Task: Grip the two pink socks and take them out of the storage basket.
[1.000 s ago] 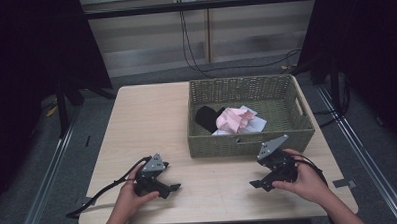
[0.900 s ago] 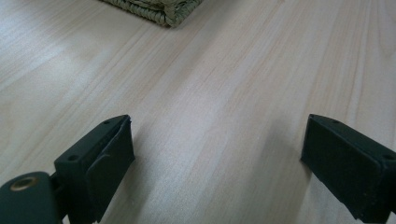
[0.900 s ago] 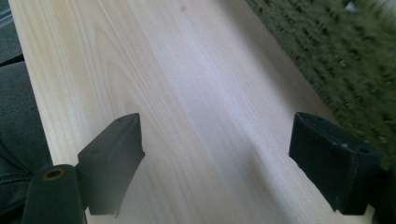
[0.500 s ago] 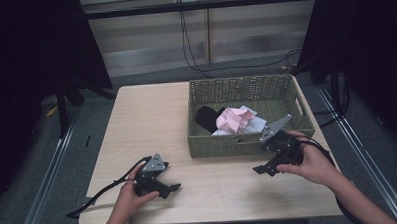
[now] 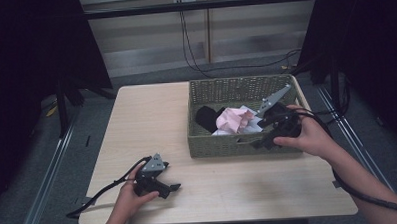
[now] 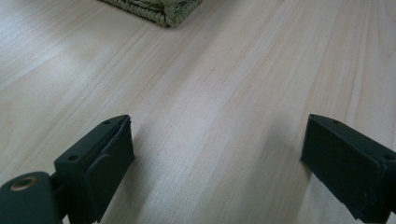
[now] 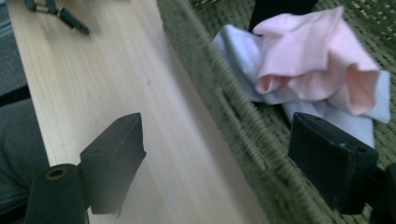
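Wooden tabletop (image 5: 152,123): right hand-held gripper (image 5: 267,132), jaws spread at the basket (image 5: 222,143) rim, should descend squarely onto the pink cloth (image 5: 232,120); left hand-held gripper (image 5: 165,187) rests spread.

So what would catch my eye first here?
Probably the woven basket at the table's far right, with a crumpled pink cloth inside. The right tongs, open, hang over its near rim, while the left tongs, also open, rest low on the bare wooden table.

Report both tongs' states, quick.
Left tongs: open, empty, low over the table.
Right tongs: open, empty, above the basket rim near the pink cloth.
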The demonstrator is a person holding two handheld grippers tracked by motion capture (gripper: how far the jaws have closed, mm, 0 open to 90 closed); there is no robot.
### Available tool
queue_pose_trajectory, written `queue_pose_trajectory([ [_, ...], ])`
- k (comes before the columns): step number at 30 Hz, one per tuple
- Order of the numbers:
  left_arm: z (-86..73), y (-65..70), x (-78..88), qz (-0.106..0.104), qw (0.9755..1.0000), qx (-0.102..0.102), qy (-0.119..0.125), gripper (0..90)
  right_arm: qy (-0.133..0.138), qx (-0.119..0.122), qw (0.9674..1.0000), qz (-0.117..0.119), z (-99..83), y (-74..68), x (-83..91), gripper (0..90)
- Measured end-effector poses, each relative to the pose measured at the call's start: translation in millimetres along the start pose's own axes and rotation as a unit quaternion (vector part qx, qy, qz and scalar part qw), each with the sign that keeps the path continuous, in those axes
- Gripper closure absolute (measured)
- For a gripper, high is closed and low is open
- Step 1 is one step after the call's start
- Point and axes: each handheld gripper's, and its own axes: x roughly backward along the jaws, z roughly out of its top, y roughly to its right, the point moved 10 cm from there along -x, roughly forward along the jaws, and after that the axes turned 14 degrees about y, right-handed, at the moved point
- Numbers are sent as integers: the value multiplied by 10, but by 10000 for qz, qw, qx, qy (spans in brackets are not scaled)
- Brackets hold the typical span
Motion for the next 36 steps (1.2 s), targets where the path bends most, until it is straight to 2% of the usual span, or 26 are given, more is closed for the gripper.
queue_pose_trajectory([
  [4, -1, 0, 1, 2, 10000, 3, -4, 86, -56, -52, 9997, -214, 53, 226, -67, 187],
  [7, -1, -1, 1, 5, 10000, 1, -4, 85, -47, -219, 9991, -349, 75, 441, -158, 193],
  [10, 0, 1, -2, -3, 10000, 8, 9, 85, -55, -327, 9986, -419, 77, 542, -205, 193],
  [11, -1, -1, 1, 5, 10000, 1, -4, 85, -51, -414, 9980, -467, 77, 644, -253, 194],
  [12, -1, 0, 1, 2, 10000, 2, -4, 85, -51, -414, 9980, -467, 77, 644, -253, 194],
  [15, -1, -1, 0, 6, 10000, 1, -2, 85, -157, -527, 9967, -593, 38, 800, -337, 193],
  [19, -1, -3, 1, 3, 10000, -11, -6, 85, -303, -548, 9954, -721, -11, 964, -446, 201],
  [22, -1, -2, 2, -1, 10000, -10, -10, 86, -346, -642, 9945, -756, -34, 1049, -520, 209],
  [28, -1, -1, 3, -15, 10000, -13, -16, 85, -461, -613, 9937, -812, -64, 1161, -650, 247],
  [36, 0, -1, 0, -31, 10000, -16, -4, 84, -511, -460, 9942, -826, -2, 1234, -716, 301],
])
